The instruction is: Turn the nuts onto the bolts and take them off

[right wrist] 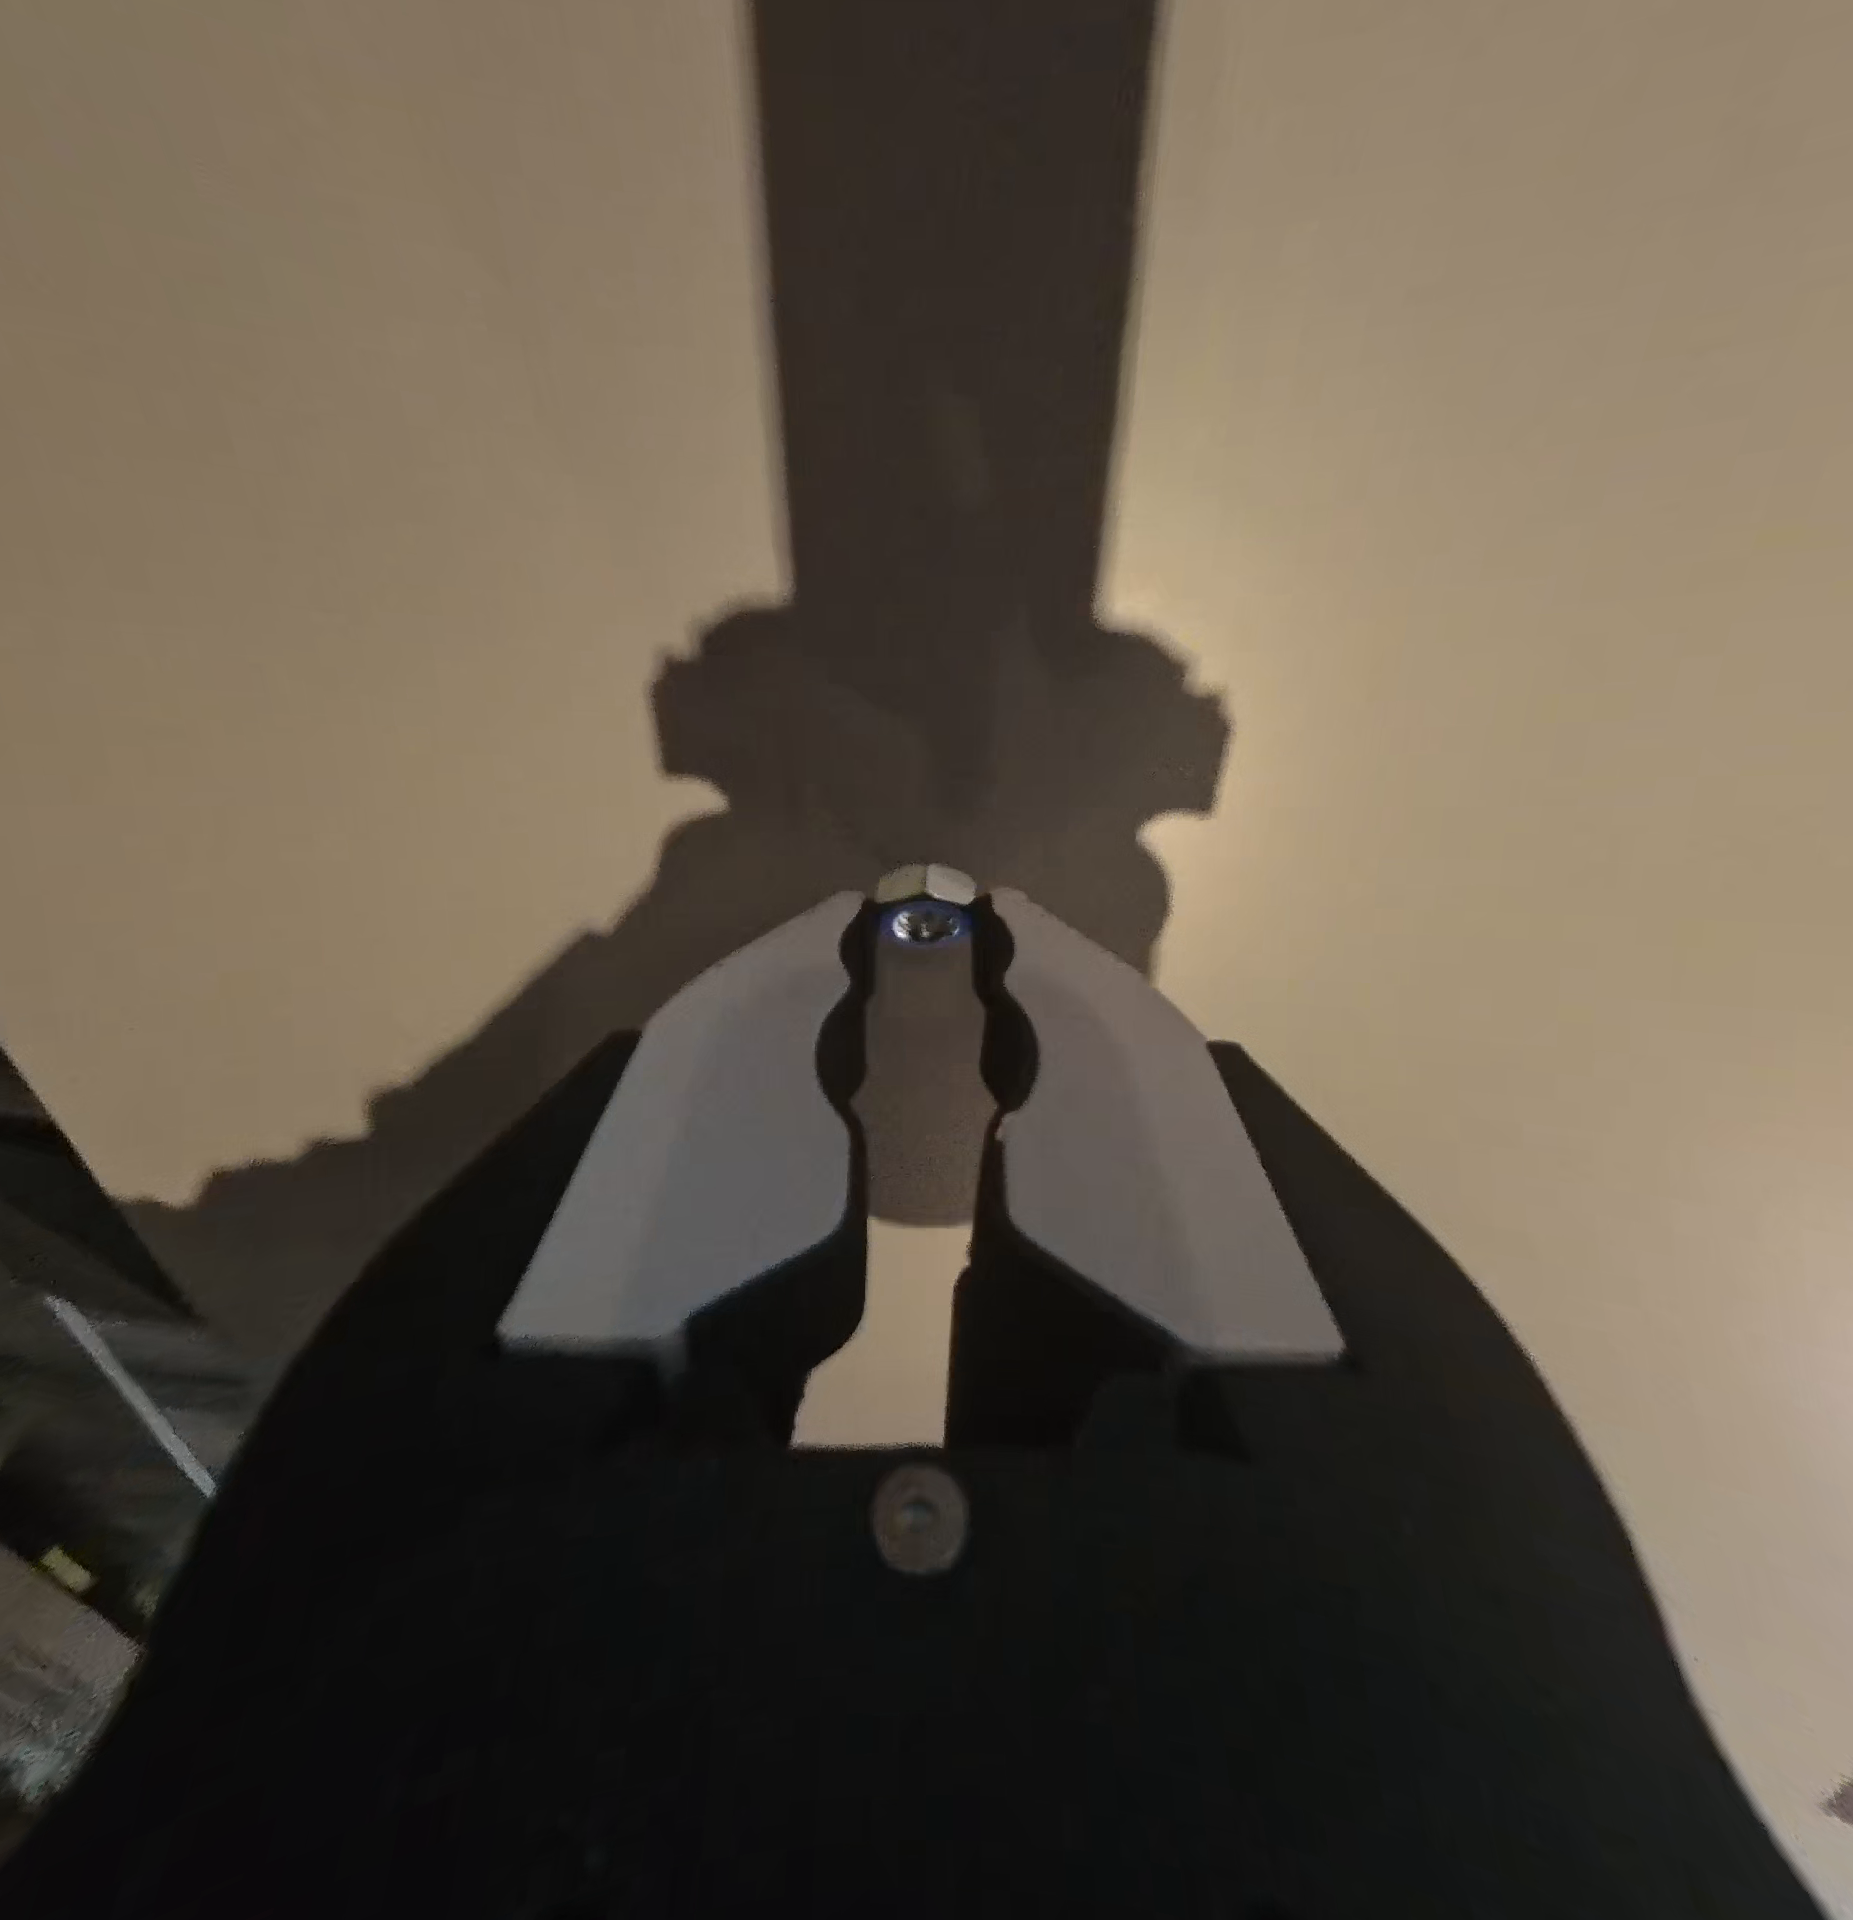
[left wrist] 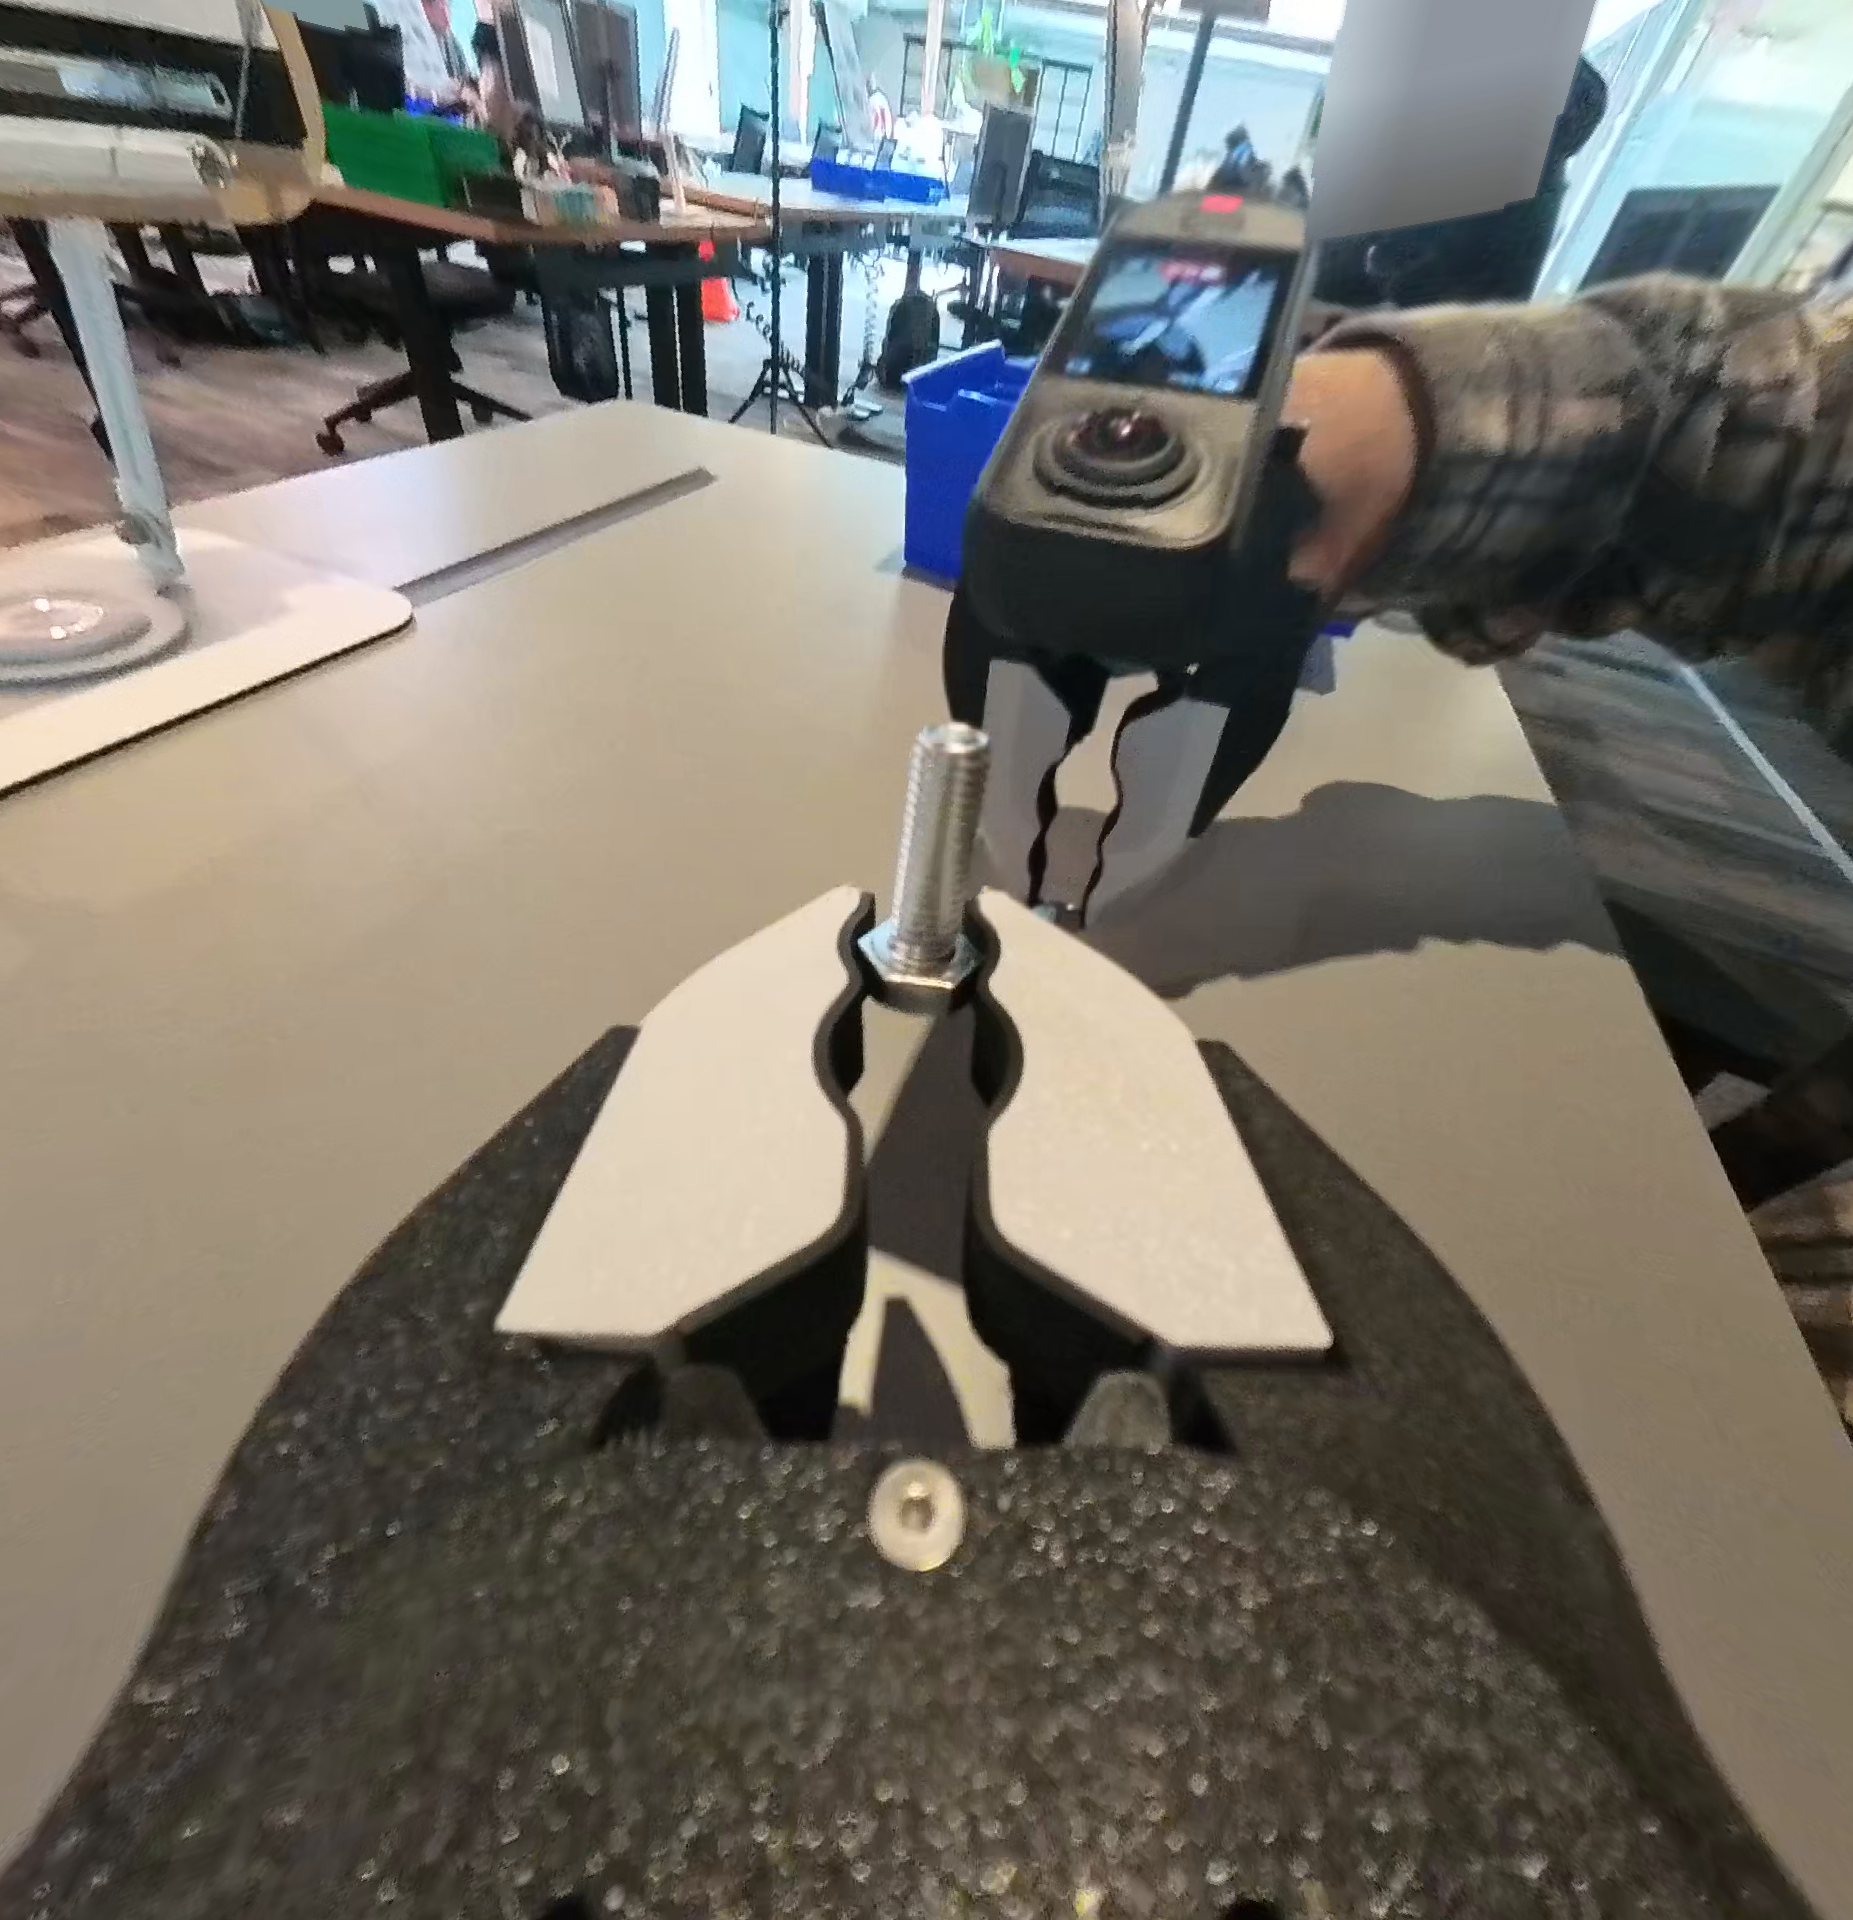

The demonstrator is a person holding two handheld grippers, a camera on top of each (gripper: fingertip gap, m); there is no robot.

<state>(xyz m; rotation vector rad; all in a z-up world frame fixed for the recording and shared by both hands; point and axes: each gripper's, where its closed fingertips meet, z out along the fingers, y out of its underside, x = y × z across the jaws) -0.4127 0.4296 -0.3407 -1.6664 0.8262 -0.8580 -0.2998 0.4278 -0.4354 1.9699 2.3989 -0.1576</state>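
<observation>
Left gripper (left wrist: 917, 961) is clamped on the hex head of a bolt (left wrist: 937, 831), threaded shank pointing straight up, no nut on it yet. Right gripper (right wrist: 920, 920) is pinched on a small nut (right wrist: 922, 894) at its very tips, pointing down at the table (left wrist: 382, 935); nut looks to be at or just off the surface, can't tell which.

Both pieces are steel: stiff, light, smooth and slippery, w/ flat hex sides that are the only sound hold. The nut's grip is shallow, so I'd judge it could twist or pop out if pushed on crooked; it has to meet the shank end square or the threads will likely bind.

Right gripper is just beyond and right of the bolt in the left wrist view, held by a hand (left wrist: 1348, 468) in a camo sleeve (left wrist: 1649, 468). Far left sits a lamp base (left wrist: 174, 644), well apart; a blue bin (left wrist: 943, 457) at the far edge. Nothing stands between nut and bolt.
</observation>
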